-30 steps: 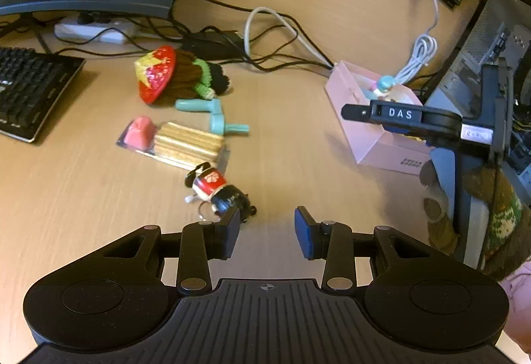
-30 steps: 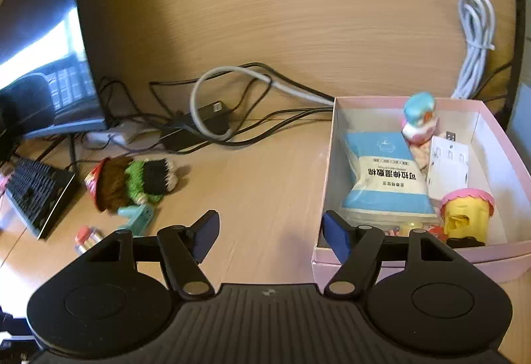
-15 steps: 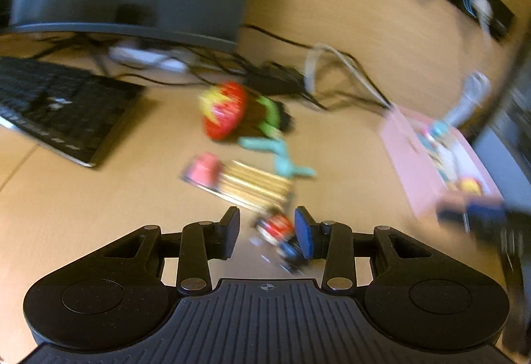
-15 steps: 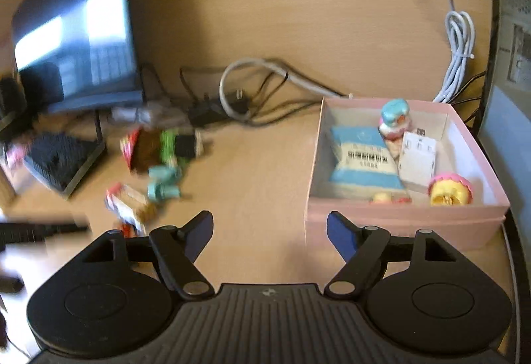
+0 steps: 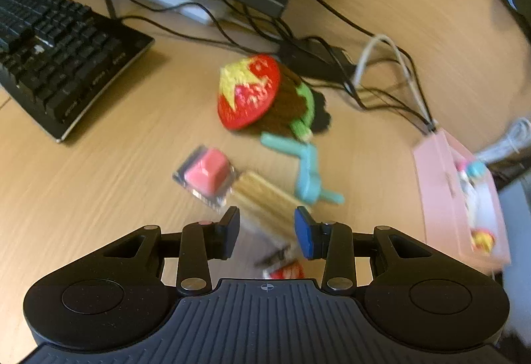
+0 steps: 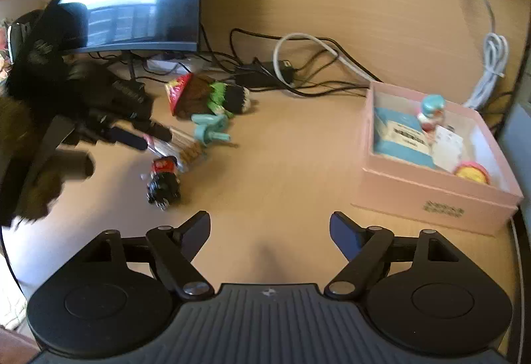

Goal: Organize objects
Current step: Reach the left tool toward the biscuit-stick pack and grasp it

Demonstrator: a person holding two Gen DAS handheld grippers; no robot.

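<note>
Landmark for all positions: the pink box (image 6: pixel 431 194), standing at the right side of the tabletop (image 6: pixel 282 164).

Left gripper (image 5: pixel 266 227): fingers apart, nothing between them. It hangs over the loose pile well to the left of the pink box, with the cracker packet (image 5: pixel 265 201) directly ahead of its fingertips. In the right wrist view the same gripper shows as a dark blurred mass over the far end of that pile.

Right gripper (image 6: pixel 269 231): fingers spread wide, empty, over bare tabletop just short of the near left corner of the pink box.

Loose items, all left of the pink box:
- 1 small figurine (image 6: pixel 163 179), red and black, lying nearest the camera side of the pile; in the left wrist view only a blurred part shows under the gripper body.
- 1 teal plastic piece (image 6: pixel 209 128), touching the cracker packet.
- 1 knitted strawberry toy (image 5: pixel 262 95), farthest back, close to the cables (image 6: pixel 315 78).
- 1 pink block in clear wrap (image 5: pixel 207 174), at the packet's far end.

The pink box already holds a blue pouch (image 6: pixel 400 138), a small doll (image 6: pixel 431 111), a white card and a yellow item, so it appears to serve as the collecting container.

Judgement: the left gripper is positioned for a pickup from the pile; which item is intended cannot be told. The left wrist view is motion-blurred.
</note>
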